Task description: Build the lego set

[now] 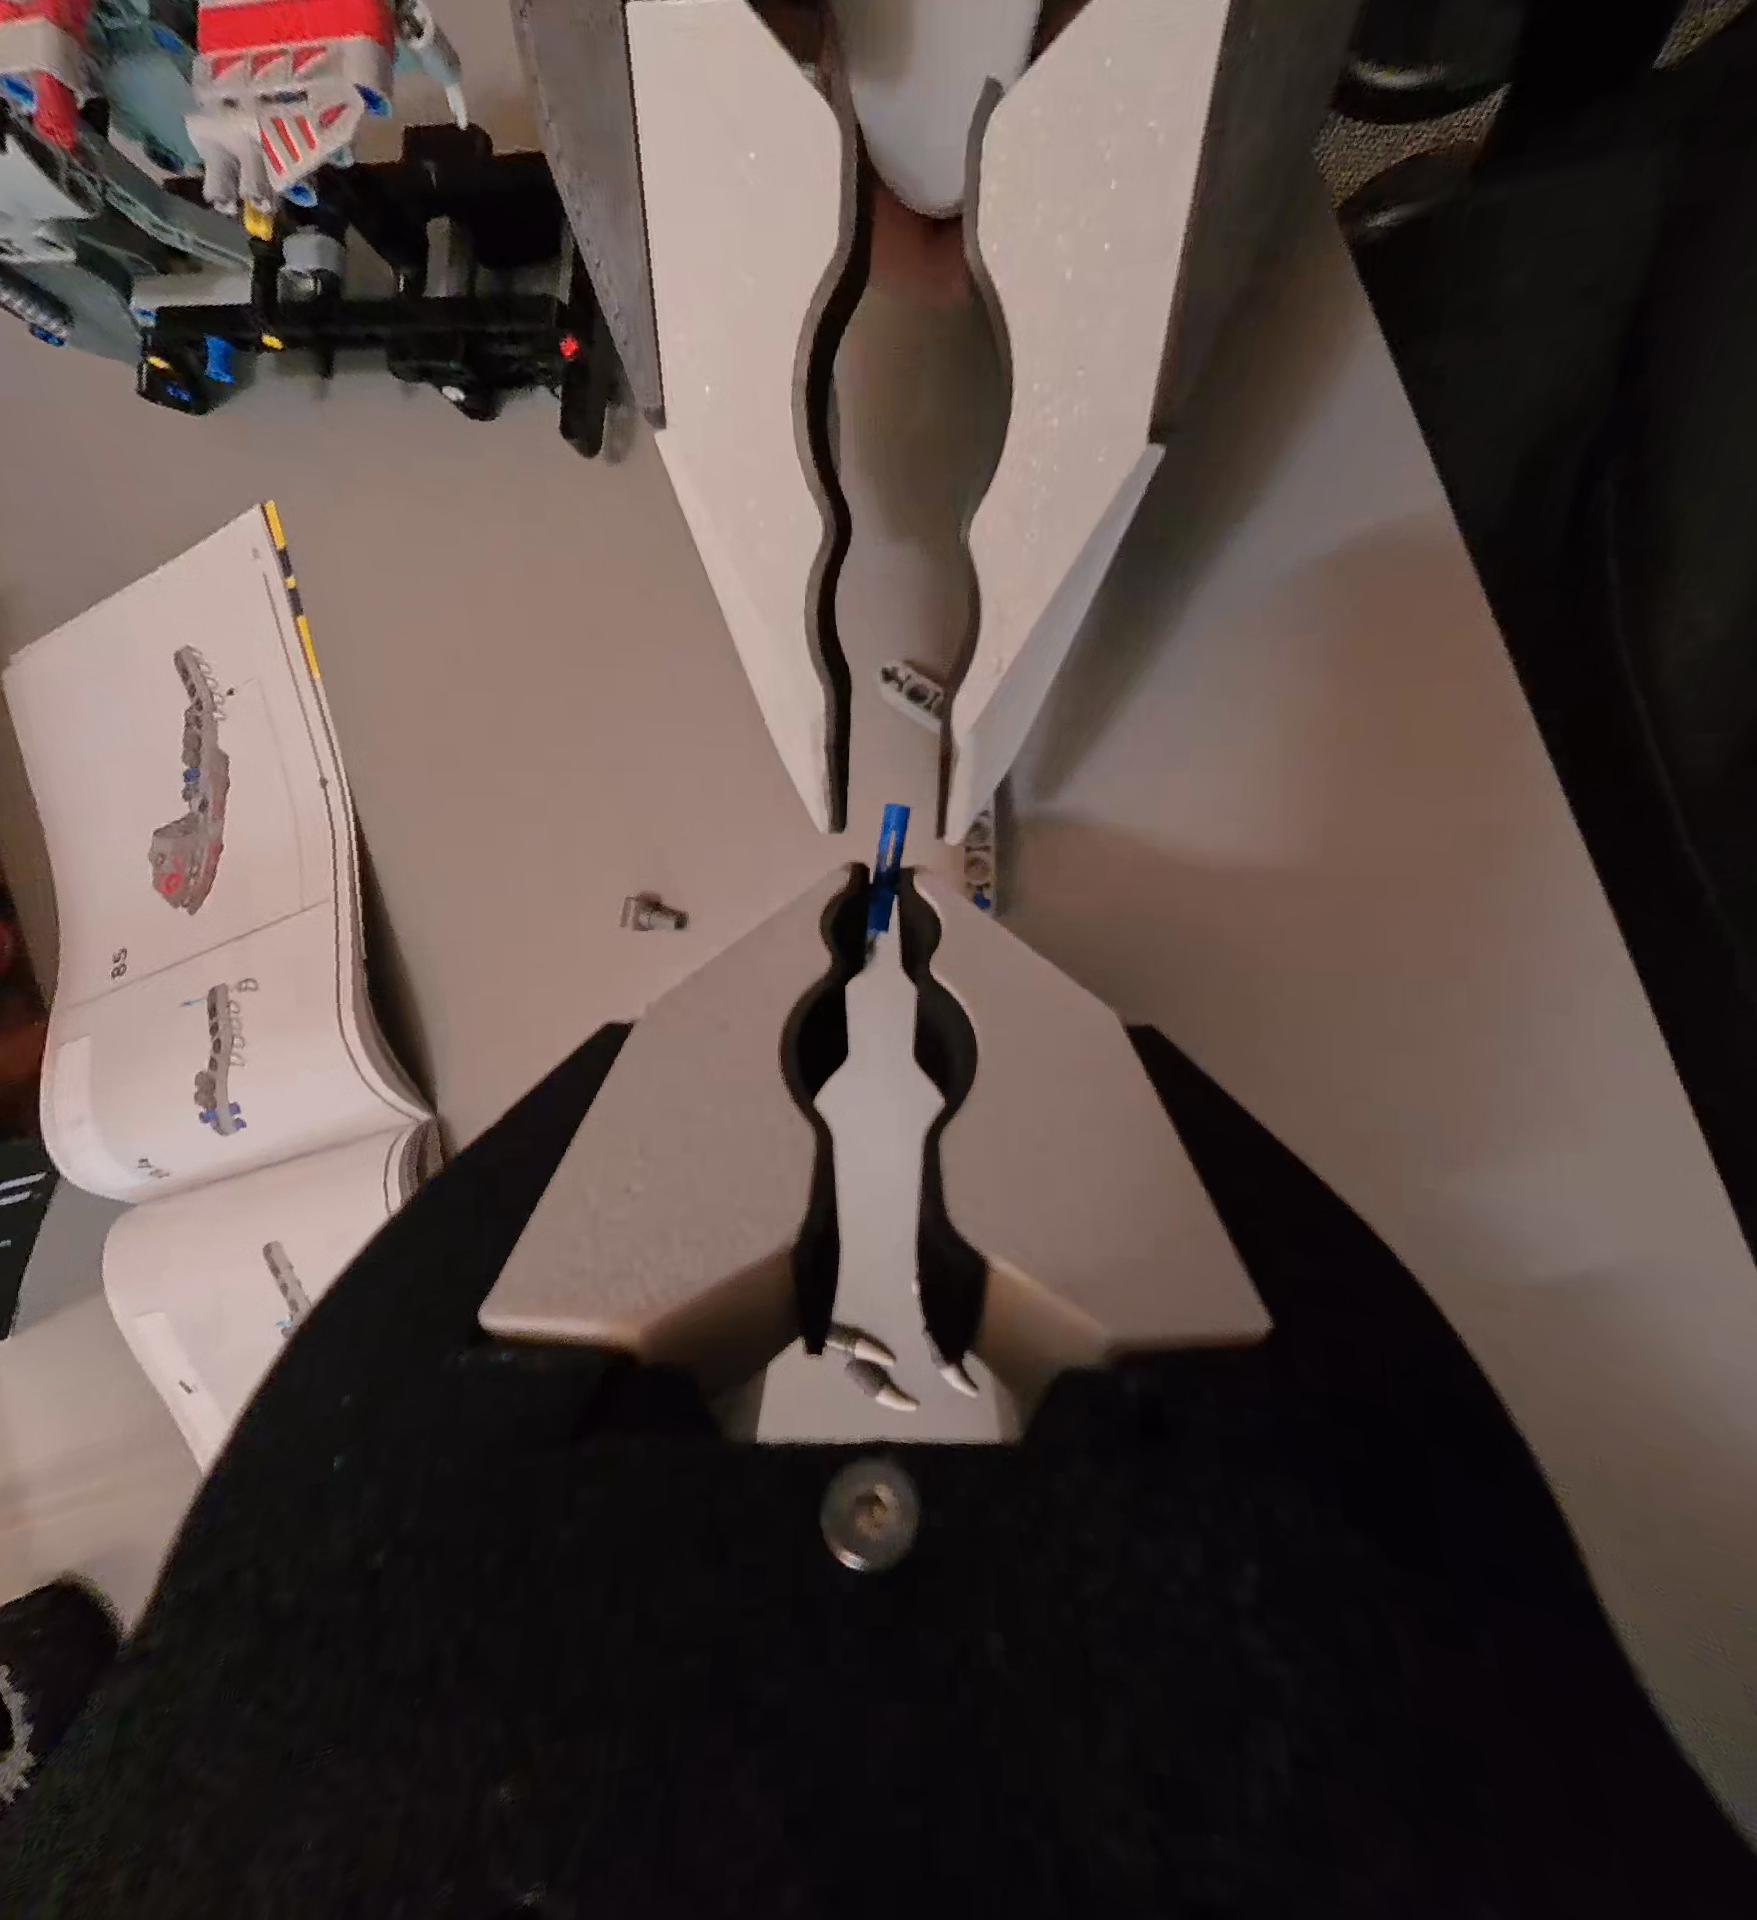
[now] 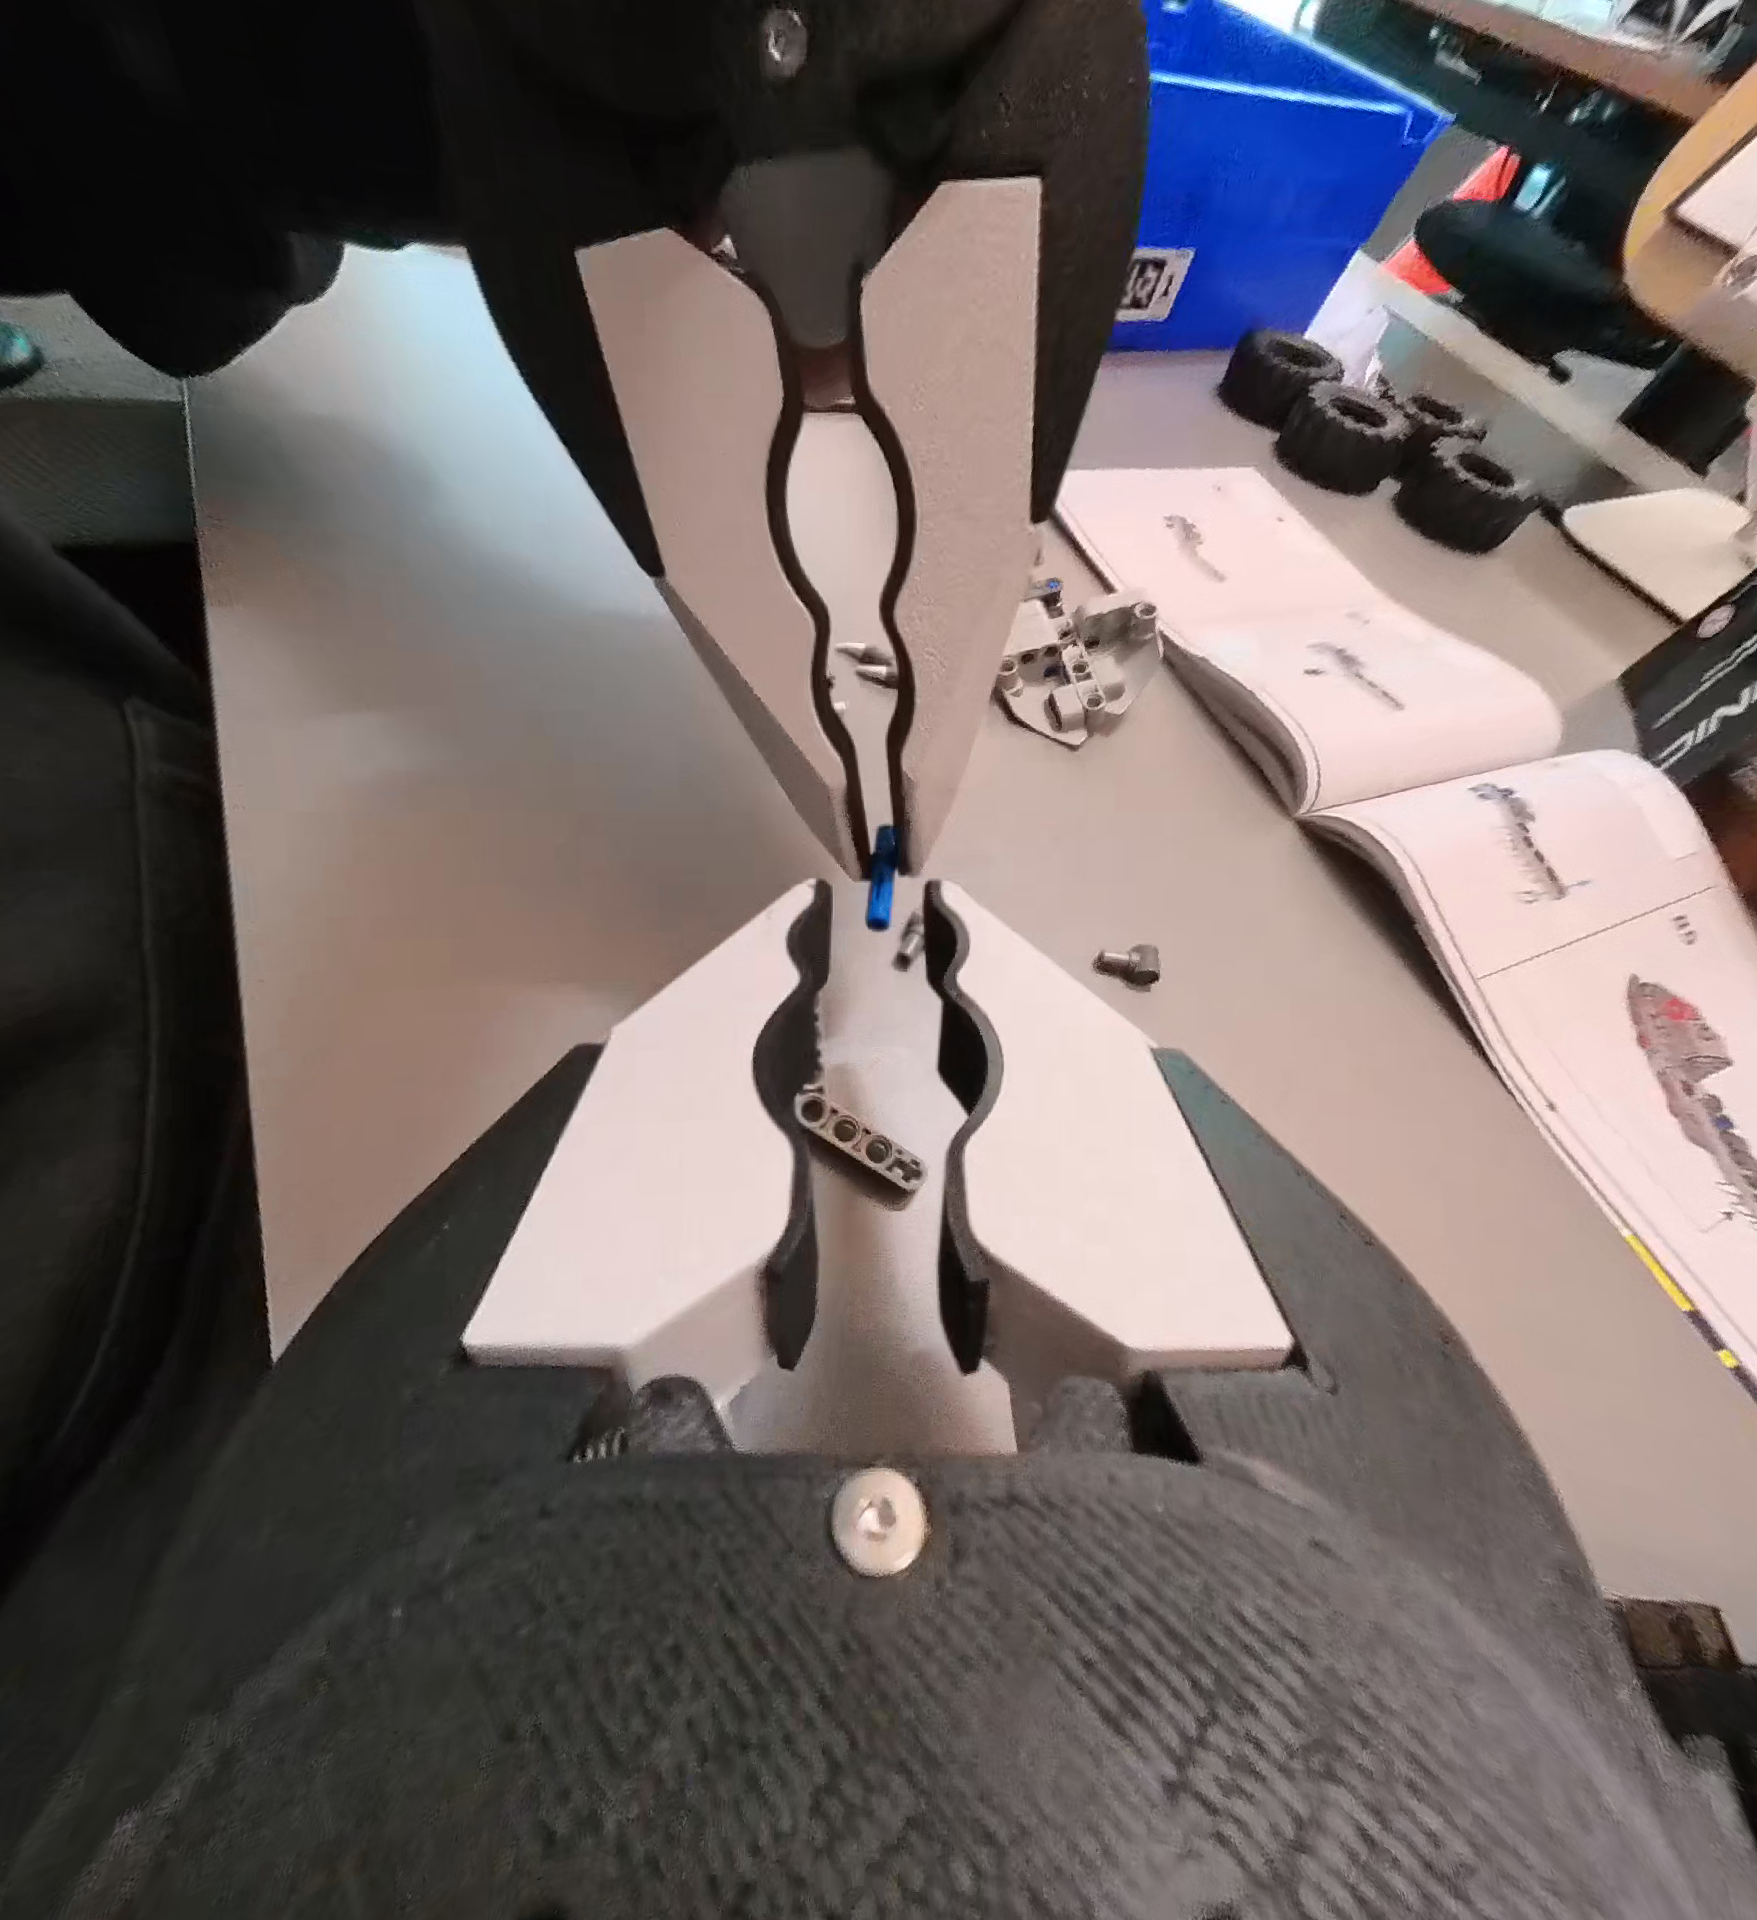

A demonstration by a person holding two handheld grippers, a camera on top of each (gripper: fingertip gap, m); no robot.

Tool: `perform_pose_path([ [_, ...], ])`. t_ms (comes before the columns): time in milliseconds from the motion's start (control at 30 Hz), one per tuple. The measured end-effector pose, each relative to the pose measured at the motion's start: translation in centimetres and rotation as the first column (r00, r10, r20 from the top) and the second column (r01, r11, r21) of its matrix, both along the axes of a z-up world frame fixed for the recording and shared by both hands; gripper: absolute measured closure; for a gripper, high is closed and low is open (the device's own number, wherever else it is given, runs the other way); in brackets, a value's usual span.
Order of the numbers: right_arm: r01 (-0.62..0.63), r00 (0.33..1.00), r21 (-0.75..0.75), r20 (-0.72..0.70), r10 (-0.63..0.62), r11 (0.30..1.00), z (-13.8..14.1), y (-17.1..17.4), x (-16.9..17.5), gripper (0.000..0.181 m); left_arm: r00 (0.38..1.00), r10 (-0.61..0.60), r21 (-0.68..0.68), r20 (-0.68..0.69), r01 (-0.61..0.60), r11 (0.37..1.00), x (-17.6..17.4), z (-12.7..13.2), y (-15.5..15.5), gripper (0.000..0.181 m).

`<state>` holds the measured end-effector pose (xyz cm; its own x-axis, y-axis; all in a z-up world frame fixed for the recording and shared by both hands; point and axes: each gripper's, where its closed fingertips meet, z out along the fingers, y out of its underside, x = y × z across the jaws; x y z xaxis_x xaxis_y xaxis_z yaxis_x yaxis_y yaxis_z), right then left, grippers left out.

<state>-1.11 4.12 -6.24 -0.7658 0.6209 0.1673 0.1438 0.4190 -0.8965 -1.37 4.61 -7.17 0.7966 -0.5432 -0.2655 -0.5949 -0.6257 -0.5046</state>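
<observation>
My left gripper [image 1: 882,883] is shut on a small blue pin [image 1: 890,844], which sticks out forward past its tips. My right gripper [image 1: 895,826] faces it tip to tip, jaws slightly apart, with the pin's free end just between them. In the right wrist view, my right gripper [image 2: 879,891] is open and empty. The left gripper [image 2: 884,862] comes from above, pinching the blue pin [image 2: 876,902]. A grey beam with holes [image 2: 858,1138] lies on the table under my right fingers. It also shows in the left wrist view [image 1: 910,691].
An open instruction booklet [image 1: 188,831] [image 2: 1373,675] lies beside the work spot. A partly built red, grey and black model [image 1: 230,208] stands beyond it. Loose grey pins [image 2: 1128,961] [image 1: 654,914], a grey panel piece [image 2: 1076,665], black tyres [image 2: 1373,436] and a blue bin [image 2: 1258,177] are around. The table edge [image 2: 204,831] is close. Both grippers' tips are close together, under 4 cm apart.
</observation>
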Motion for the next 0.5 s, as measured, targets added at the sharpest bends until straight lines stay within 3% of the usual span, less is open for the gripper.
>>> perform_pose_path([
  [300,0.039,0.993,0.135,-0.116,-0.024,0.99,0.4,0.2,-0.4,0.178,0.998,0.053,0.056,0.043,-0.055,0.997,-0.1,1.1,0.3,0.179],
  [400,0.052,0.987,0.113,-0.158,-0.033,0.992,1.1,0.2,-0.6,0.178,0.989,0.079,0.131,0.121,-0.095,0.987,-0.2,2.1,0.5,0.179],
  [500,0.054,0.976,-0.001,-0.209,-0.053,0.999,2.8,0.6,-0.5,0.178,0.947,0.089,0.273,0.308,-0.177,0.946,0.1,4.5,0.9,0.176],
])
